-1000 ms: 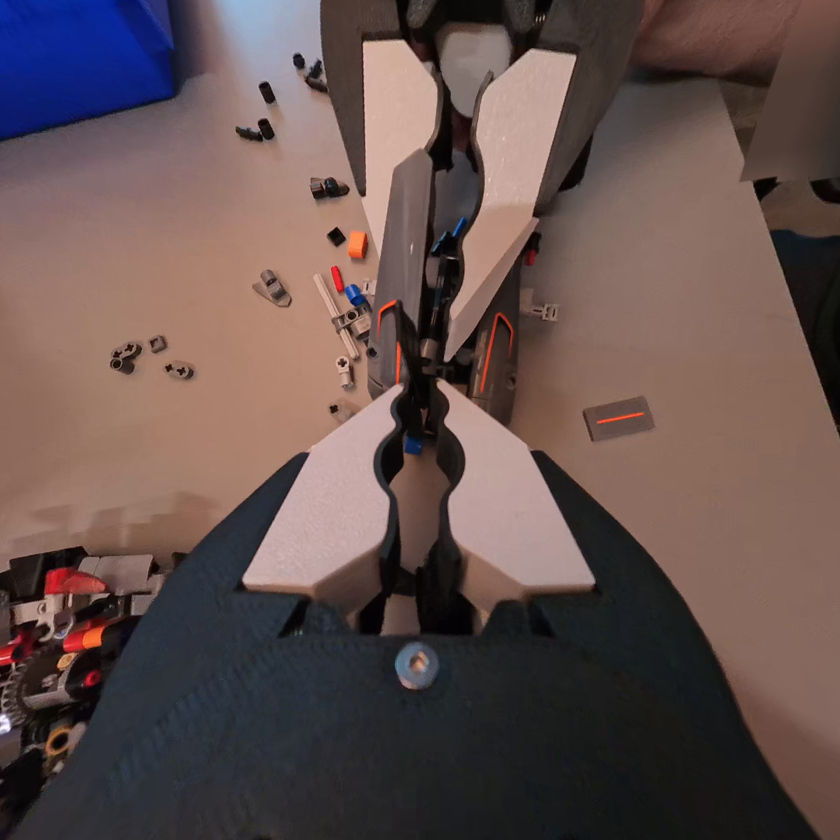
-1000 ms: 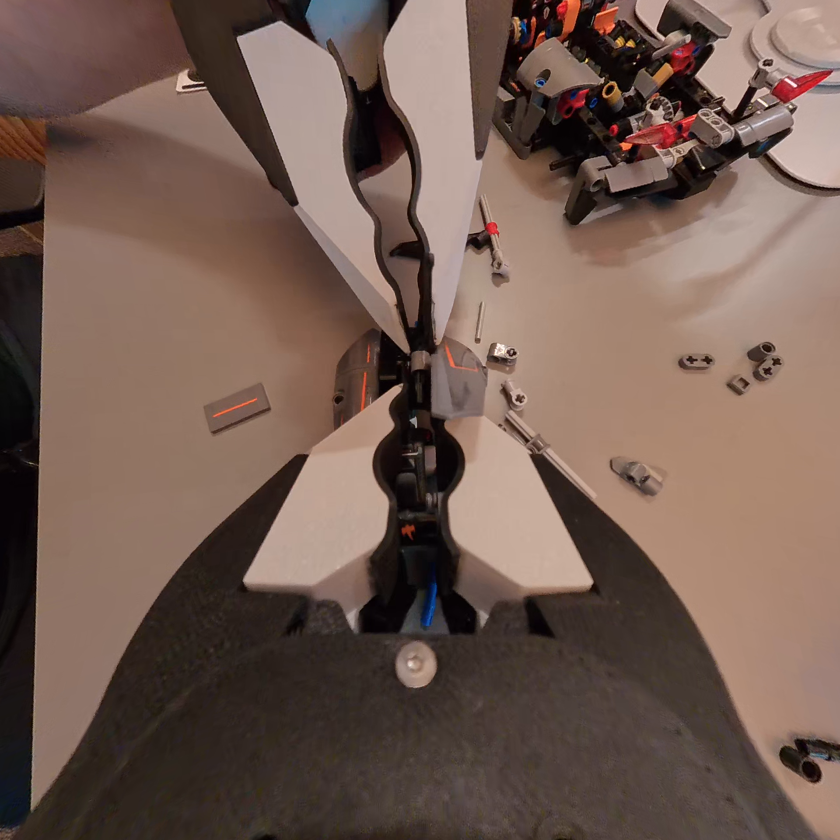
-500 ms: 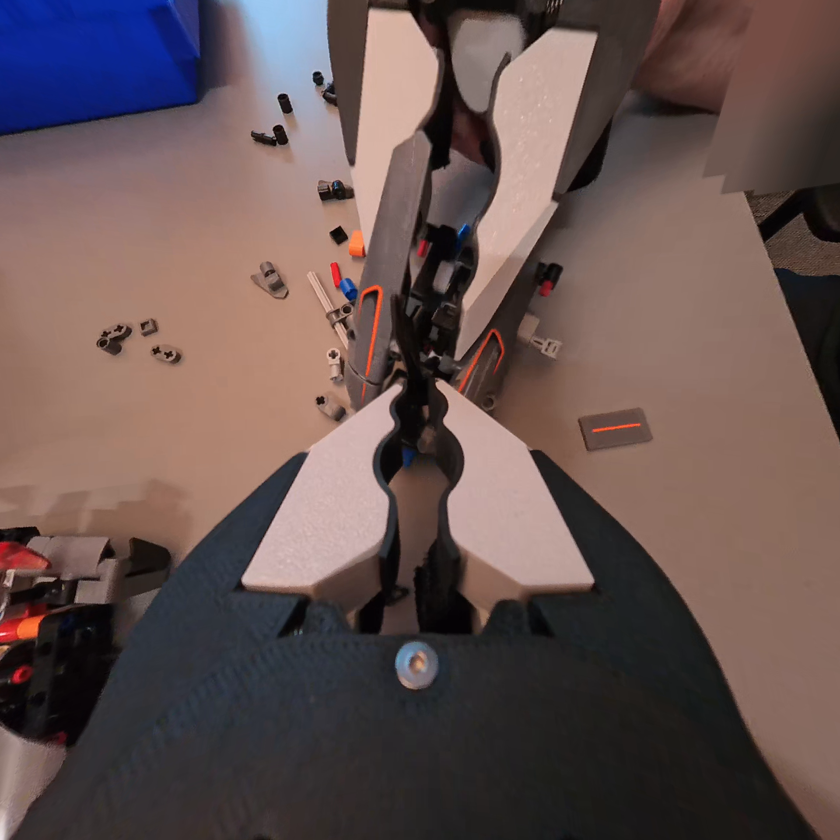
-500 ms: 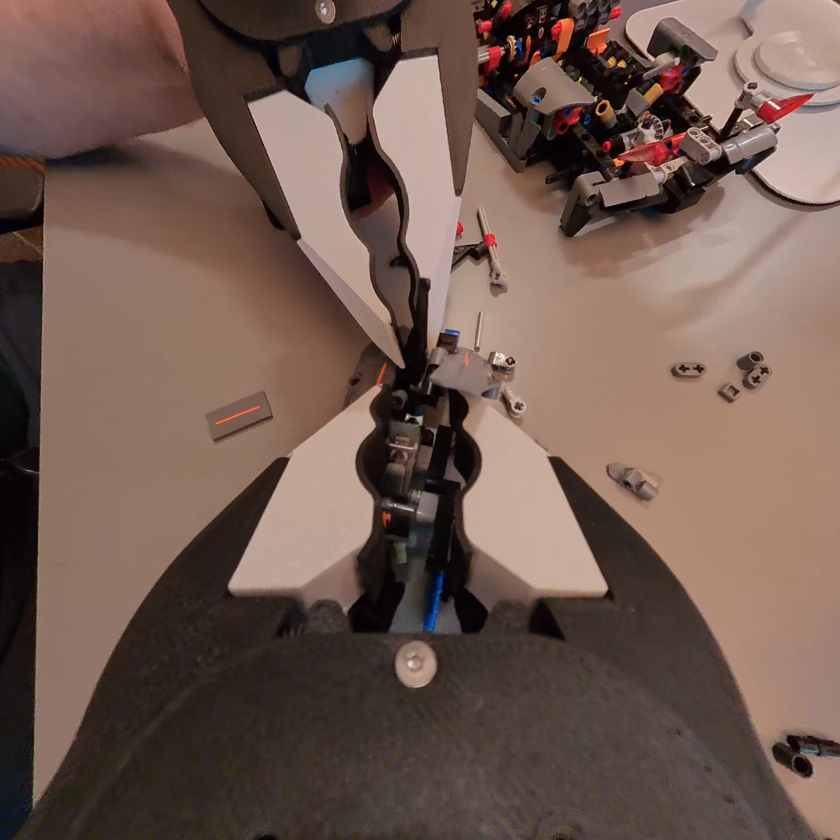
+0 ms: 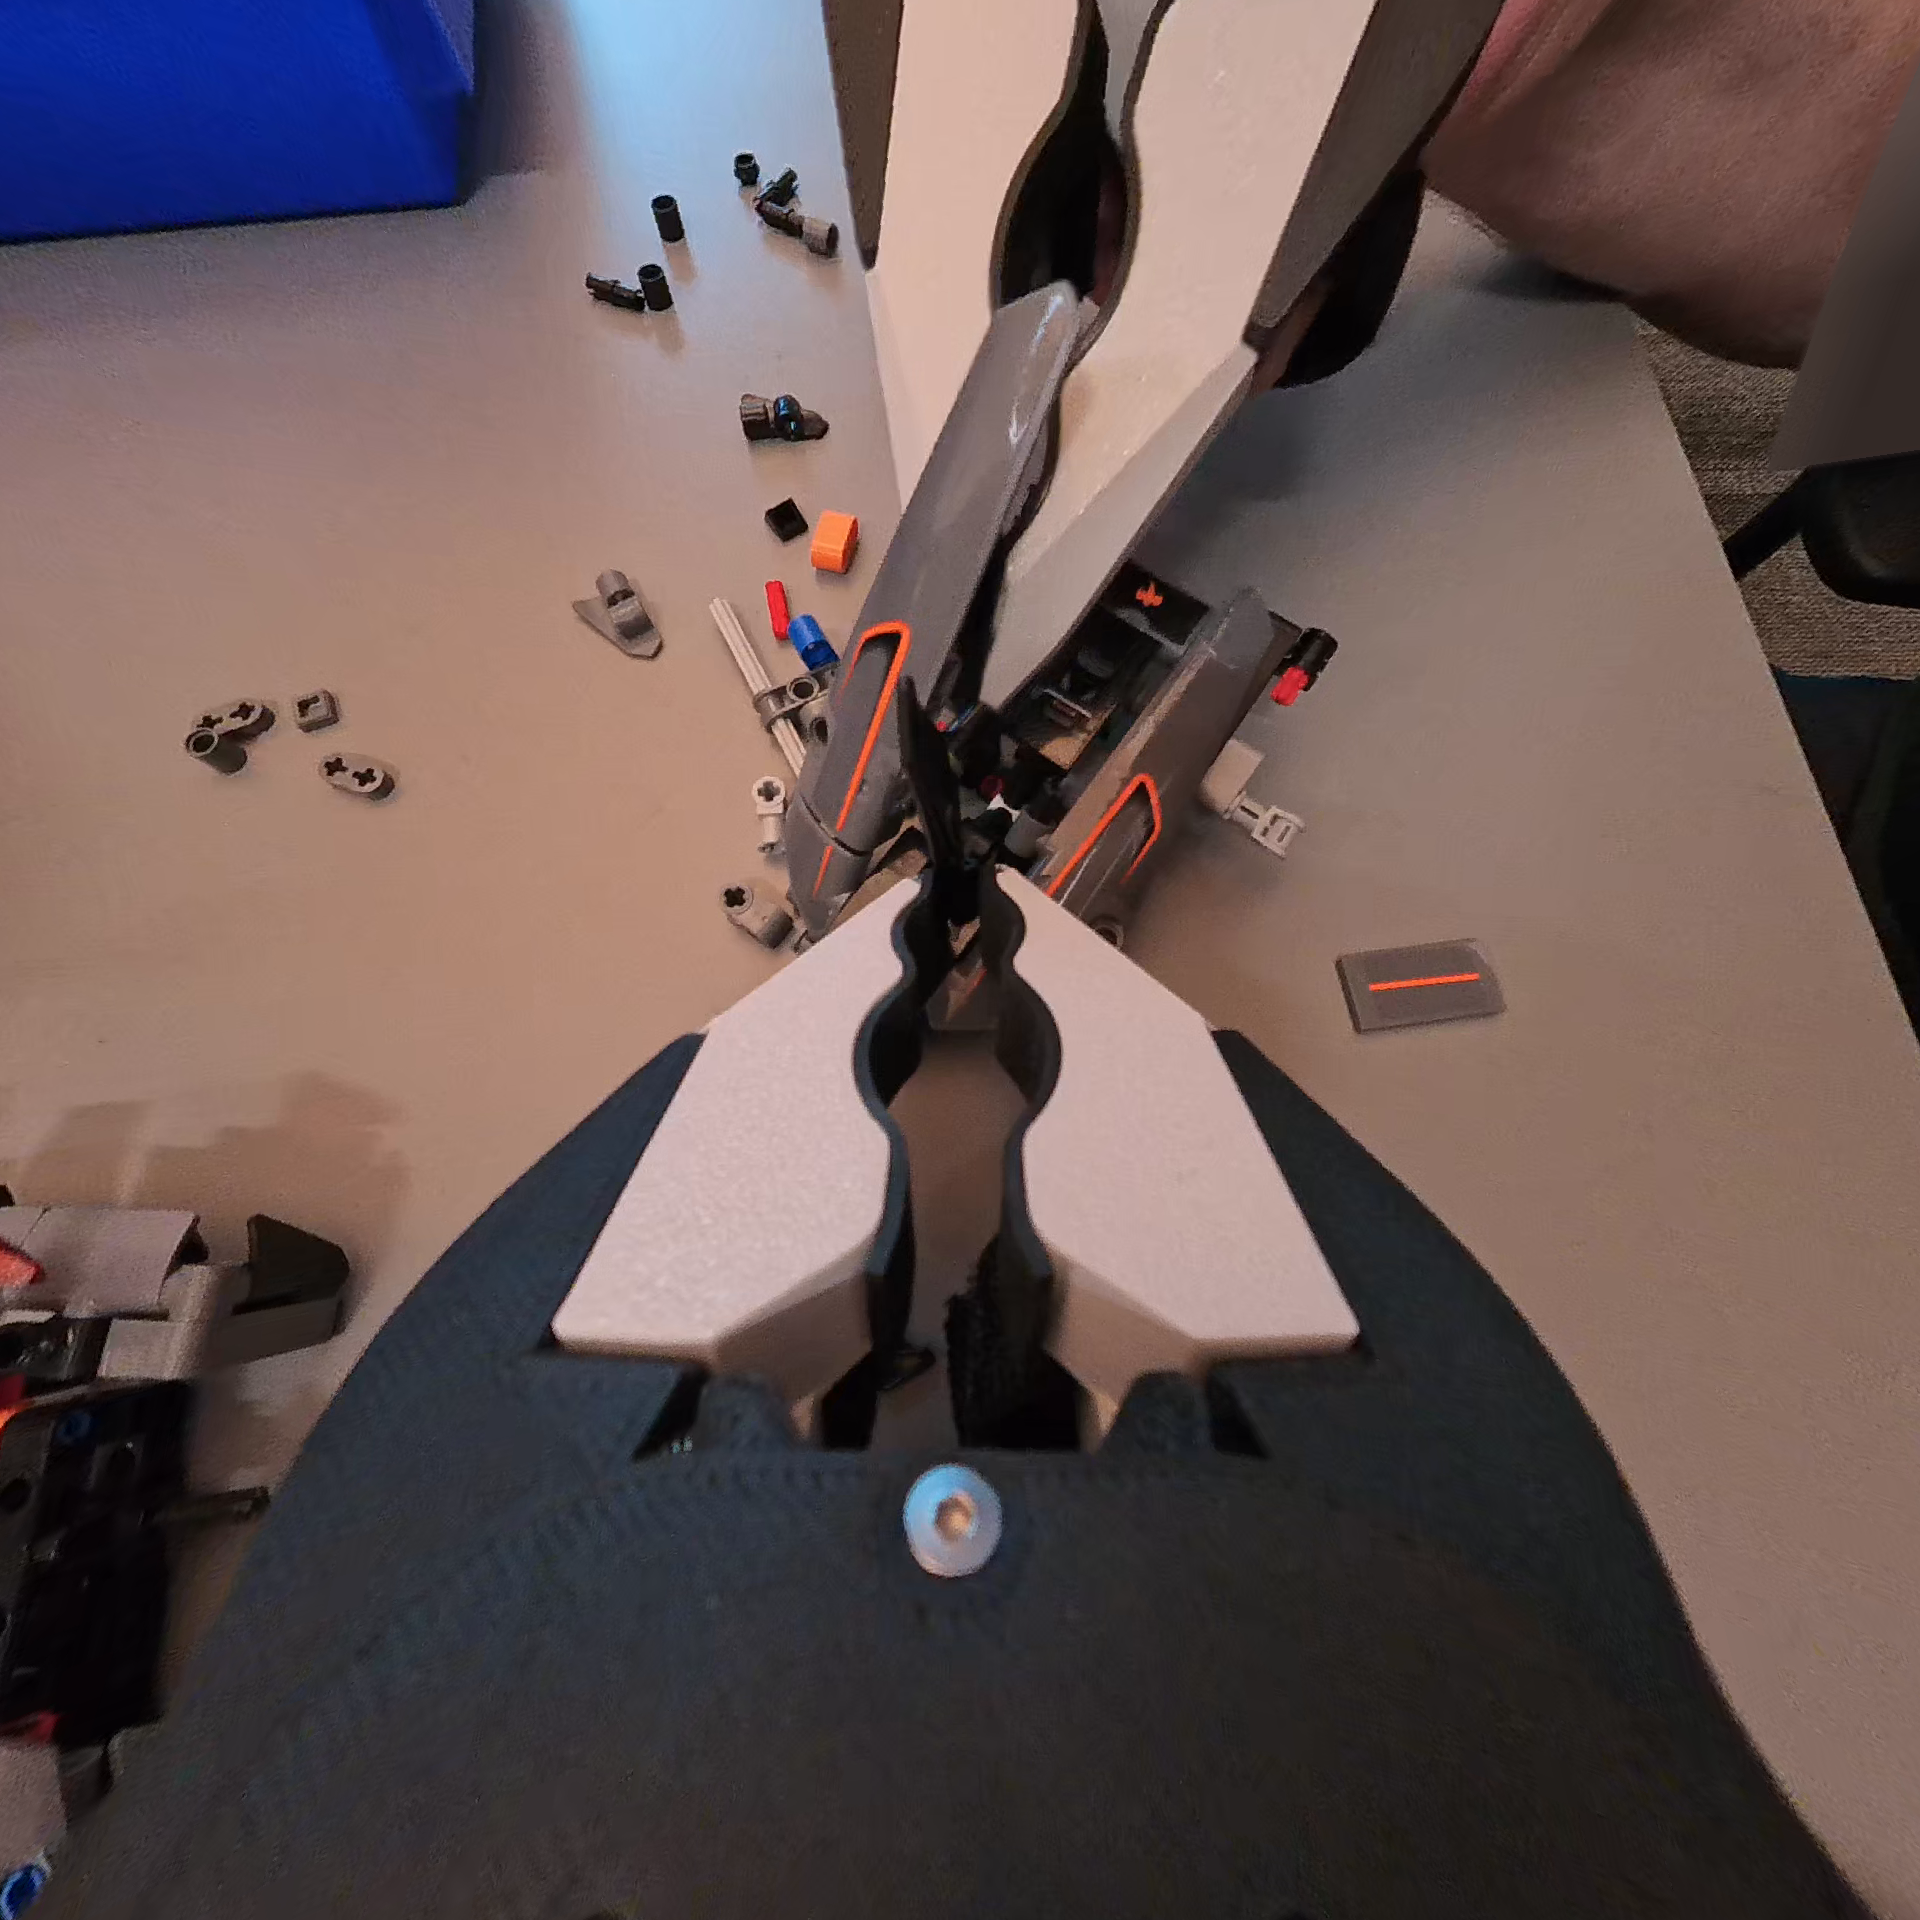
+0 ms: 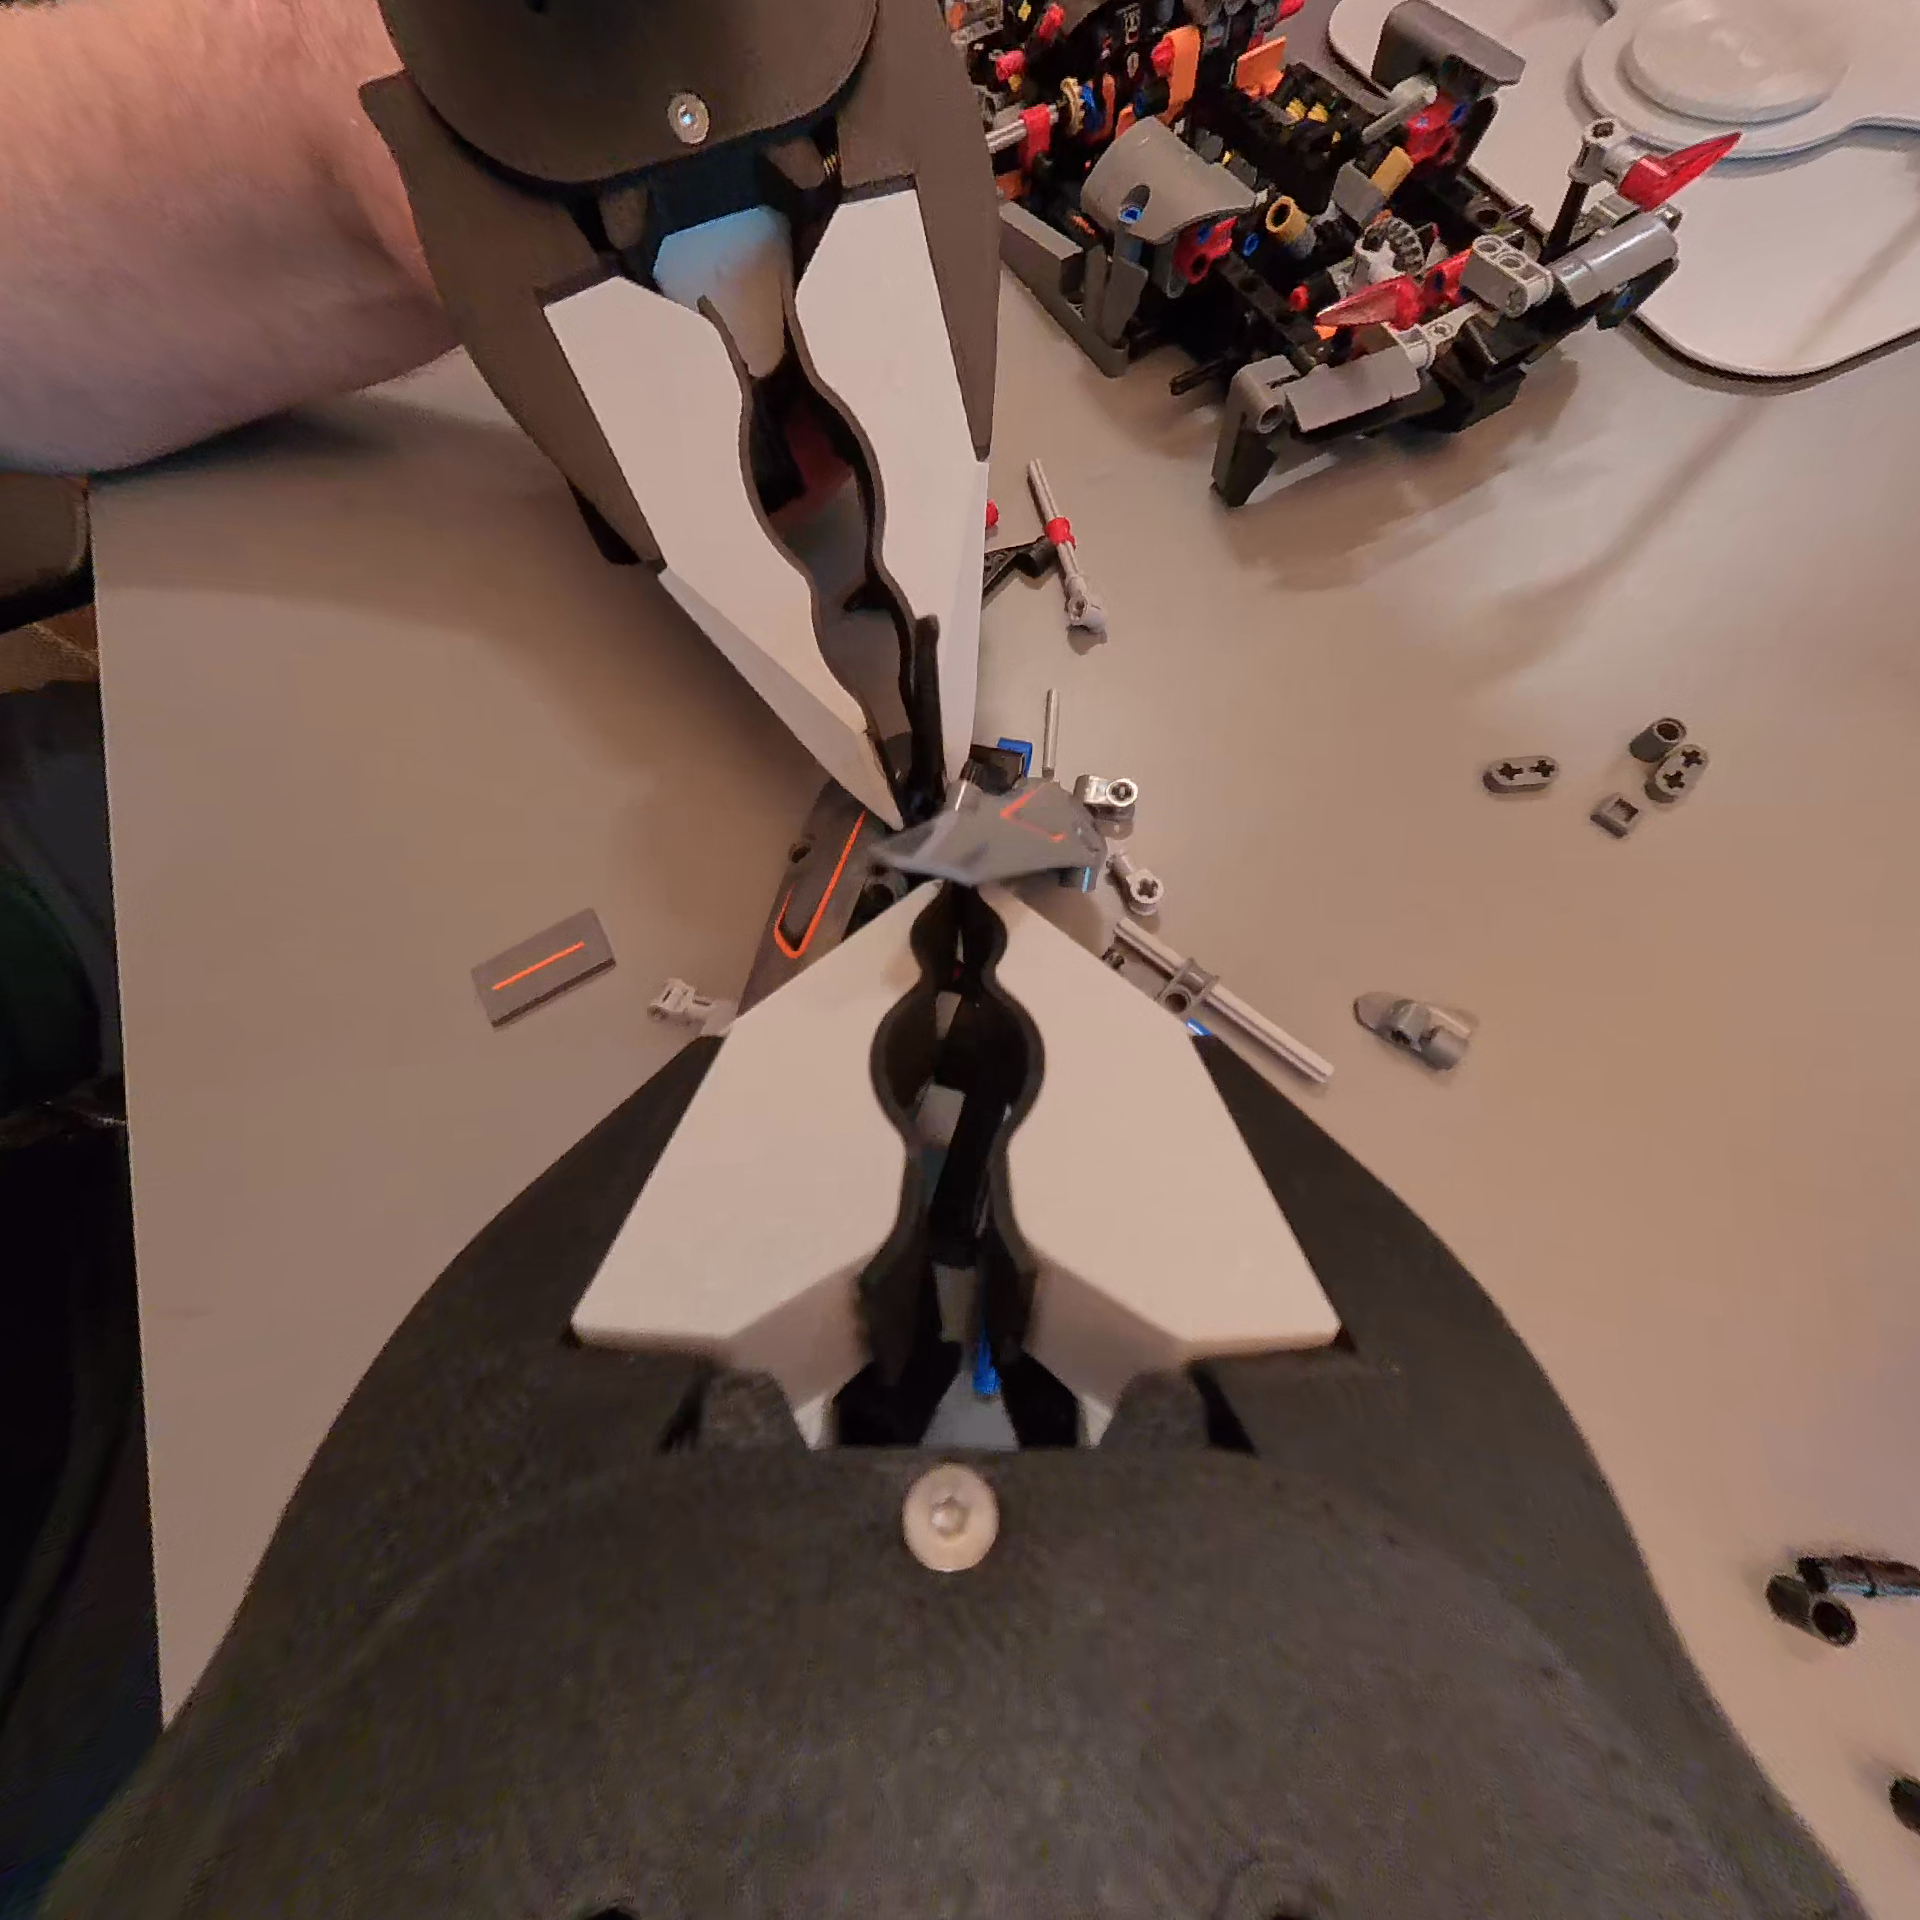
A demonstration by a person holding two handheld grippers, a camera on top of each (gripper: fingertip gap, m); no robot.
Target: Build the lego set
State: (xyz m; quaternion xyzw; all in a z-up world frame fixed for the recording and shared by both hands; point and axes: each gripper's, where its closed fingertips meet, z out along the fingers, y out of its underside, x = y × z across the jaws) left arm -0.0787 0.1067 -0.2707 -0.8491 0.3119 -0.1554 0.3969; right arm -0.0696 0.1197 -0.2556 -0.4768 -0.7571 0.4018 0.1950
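A dark grey lego sub-assembly with orange-trimmed panels point(image 5: 862, 717) is held just above the table between both grippers. My right gripper point(image 6: 961, 899) is shut on its black inner frame; a grey panel point(image 6: 997, 831) sticks out past the fingertips. My left gripper point(image 5: 958, 894) is shut on a thin black piece point(image 5: 930, 769) that reaches into the middle of the sub-assembly. In the right wrist view the left gripper point(image 6: 914, 779) comes in from the top, tips against the sub-assembly. Where the black piece meets the frame is hidden.
A flat grey tile with an orange line point(image 5: 1418, 982) lies near the table's right edge. Loose small pieces point(image 5: 805, 623) are scattered to the left. A large multicolour lego model point(image 6: 1351, 239) stands behind the left gripper. A blue bin point(image 5: 208, 104) is far left. My two grippers' fingertips are within a few centimetres of each other.
The sub-assembly has been tilted and turned, so its open inner side now faces the left wrist view. Both grippers stayed shut and close together.
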